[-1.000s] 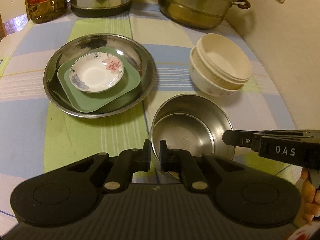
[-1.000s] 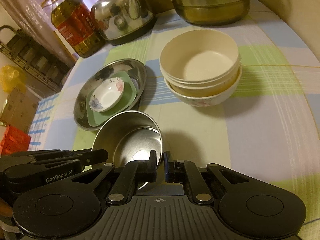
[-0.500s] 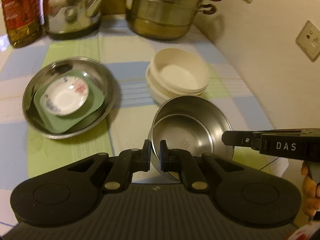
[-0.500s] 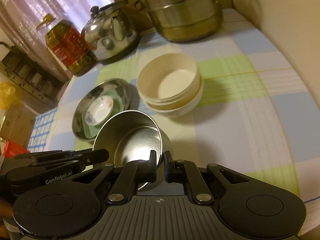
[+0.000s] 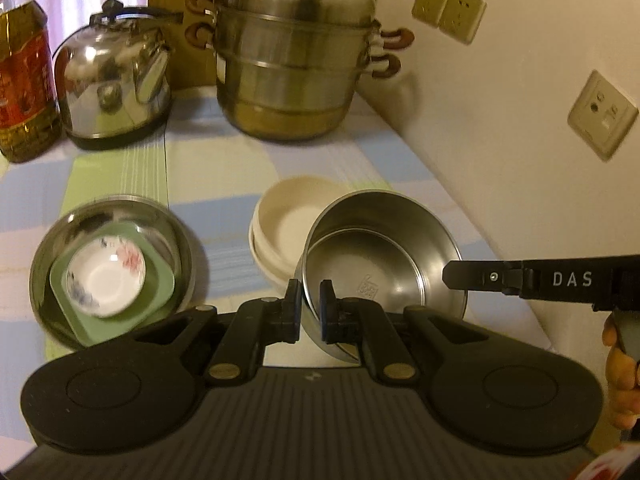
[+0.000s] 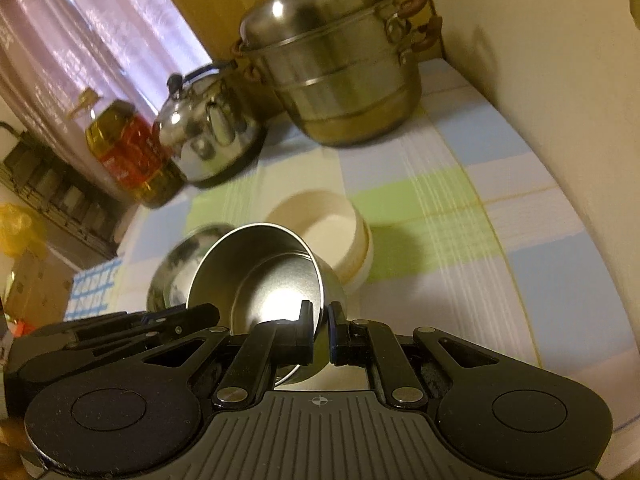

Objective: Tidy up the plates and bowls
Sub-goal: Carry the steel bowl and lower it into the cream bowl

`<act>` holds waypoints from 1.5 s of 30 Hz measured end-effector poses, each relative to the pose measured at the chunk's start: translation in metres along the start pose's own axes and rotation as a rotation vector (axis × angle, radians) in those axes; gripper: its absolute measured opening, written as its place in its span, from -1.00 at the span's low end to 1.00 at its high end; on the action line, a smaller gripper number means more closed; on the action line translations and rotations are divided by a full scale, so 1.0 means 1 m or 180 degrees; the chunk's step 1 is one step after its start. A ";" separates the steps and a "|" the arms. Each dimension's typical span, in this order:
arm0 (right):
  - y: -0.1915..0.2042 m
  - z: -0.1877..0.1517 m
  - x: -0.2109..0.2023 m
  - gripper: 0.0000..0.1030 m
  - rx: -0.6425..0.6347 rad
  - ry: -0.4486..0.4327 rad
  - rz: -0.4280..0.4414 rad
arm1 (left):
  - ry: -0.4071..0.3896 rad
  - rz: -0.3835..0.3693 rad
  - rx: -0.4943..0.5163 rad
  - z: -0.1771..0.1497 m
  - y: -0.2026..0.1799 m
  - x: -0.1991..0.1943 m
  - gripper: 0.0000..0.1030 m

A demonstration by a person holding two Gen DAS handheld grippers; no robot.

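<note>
A steel bowl (image 5: 380,264) hangs tilted above the checked tablecloth, held by its rim from two sides. My left gripper (image 5: 310,308) is shut on the near rim. My right gripper (image 6: 320,328) is shut on the opposite rim; its tip (image 5: 456,276) enters the left wrist view from the right. Behind the steel bowl (image 6: 260,280) sits a stack of cream bowls (image 5: 288,224) (image 6: 320,224). To the left, a wide steel dish (image 5: 52,232) holds a green square plate (image 5: 160,292) with a floral saucer (image 5: 104,280) on top.
At the back of the table stand a steel steamer pot (image 5: 292,68), a kettle (image 5: 116,80) and an oil bottle (image 5: 24,80). A wall with sockets (image 5: 600,116) runs close along the right side. A hand (image 5: 620,376) shows at the right edge.
Both grippers have risen with the steel bowl between them. The dishes on the table now look smaller and lower, and the bowl overlaps the cream stack in view.
</note>
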State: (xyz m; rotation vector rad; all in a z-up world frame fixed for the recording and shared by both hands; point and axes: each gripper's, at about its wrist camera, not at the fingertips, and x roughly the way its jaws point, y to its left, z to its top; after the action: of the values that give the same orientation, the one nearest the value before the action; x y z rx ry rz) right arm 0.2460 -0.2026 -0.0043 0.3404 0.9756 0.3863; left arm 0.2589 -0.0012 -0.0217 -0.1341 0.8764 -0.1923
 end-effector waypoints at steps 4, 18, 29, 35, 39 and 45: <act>-0.002 0.024 0.003 -0.86 0.0037 -0.0034 0.0071 | -0.0093 0.0059 -0.0009 0.019 0.001 0.006 -0.86; -0.016 0.072 0.043 -0.86 0.0207 0.0159 0.0175 | -0.0065 0.0194 -0.0030 0.051 0.010 0.041 -0.86; -0.026 0.077 0.070 -0.86 0.0284 0.0289 0.0109 | 0.0071 0.0257 -0.0057 0.052 0.016 0.064 -0.85; -0.031 0.075 0.081 -0.86 0.0318 0.0352 0.0076 | 0.0160 0.0266 -0.0074 0.050 0.018 0.074 -0.85; -0.034 0.074 0.087 -0.86 0.0336 0.0377 0.0061 | 0.0205 0.0270 -0.0069 0.049 0.019 0.081 -0.84; -0.038 0.072 0.094 -0.86 0.0336 0.0375 0.0026 | 0.0284 0.0264 -0.0066 0.046 0.020 0.091 -0.83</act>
State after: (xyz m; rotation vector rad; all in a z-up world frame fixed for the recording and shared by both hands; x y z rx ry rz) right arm 0.3608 -0.2003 -0.0523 0.4210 1.1126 0.3659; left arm 0.3535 -0.0002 -0.0643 -0.1090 0.9712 -0.1124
